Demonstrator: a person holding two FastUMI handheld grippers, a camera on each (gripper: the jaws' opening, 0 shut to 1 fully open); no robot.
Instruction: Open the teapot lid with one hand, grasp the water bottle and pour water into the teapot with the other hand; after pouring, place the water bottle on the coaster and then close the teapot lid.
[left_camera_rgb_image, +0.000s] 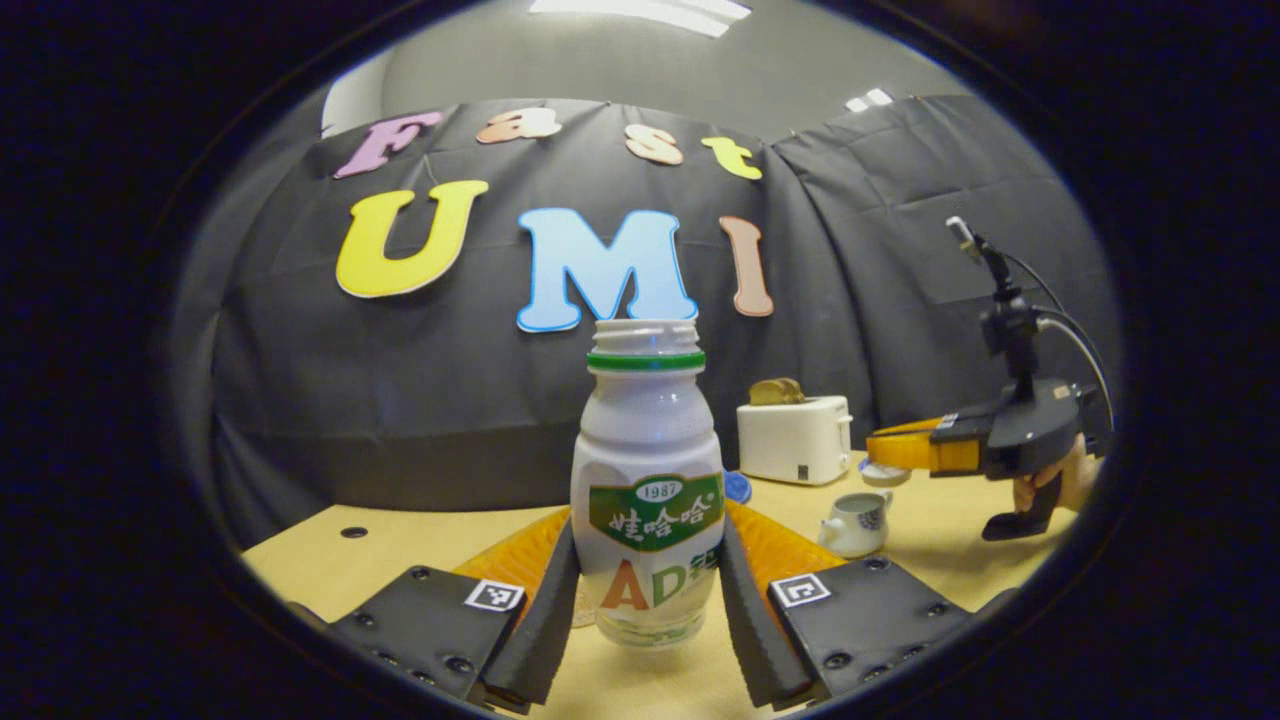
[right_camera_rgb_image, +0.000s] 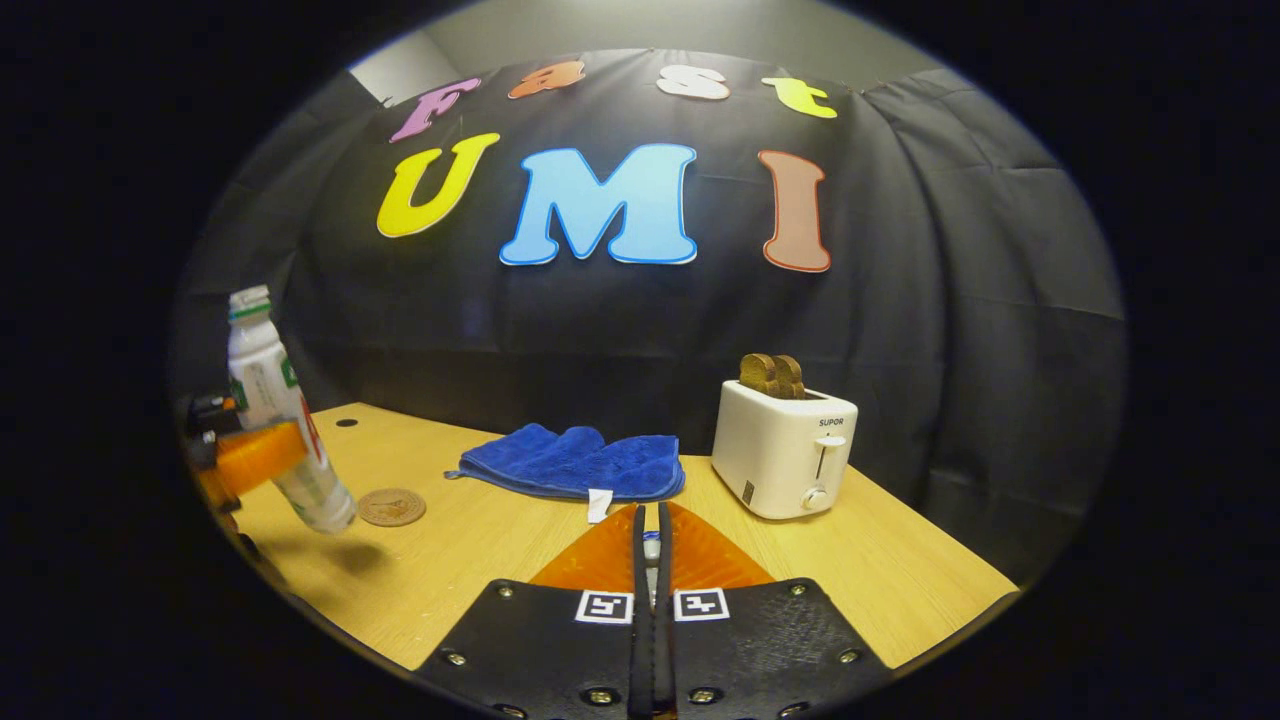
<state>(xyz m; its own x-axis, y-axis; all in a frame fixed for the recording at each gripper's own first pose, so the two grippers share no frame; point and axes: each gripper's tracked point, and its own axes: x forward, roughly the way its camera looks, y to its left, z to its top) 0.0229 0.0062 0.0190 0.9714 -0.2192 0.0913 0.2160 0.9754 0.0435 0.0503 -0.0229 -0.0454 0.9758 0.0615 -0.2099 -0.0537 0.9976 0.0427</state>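
Left gripper view: the water bottle (left_camera_rgb_image: 647, 500), uncapped and upright, is clamped between both fingers of the left hand-held gripper (left_camera_rgb_image: 648, 610) above the desk (left_camera_rgb_image: 330, 560). The teapot (left_camera_rgb_image: 856, 522) is seen at right on the desk, lid off, before a white toaster (left_camera_rgb_image: 795, 438). The right hand-held gripper (left_camera_rgb_image: 890, 448) is held above it by a hand (left_camera_rgb_image: 1050, 482).

Right gripper view: the right hand-held gripper (right_camera_rgb_image: 651, 590) is clenched on a small pale object, not identifiable. The bottle (right_camera_rgb_image: 275, 420) is seen tilted at left, near a round coaster (right_camera_rgb_image: 391, 507). A blue cloth (right_camera_rgb_image: 575, 462) is recorded beside the toaster (right_camera_rgb_image: 783, 448).
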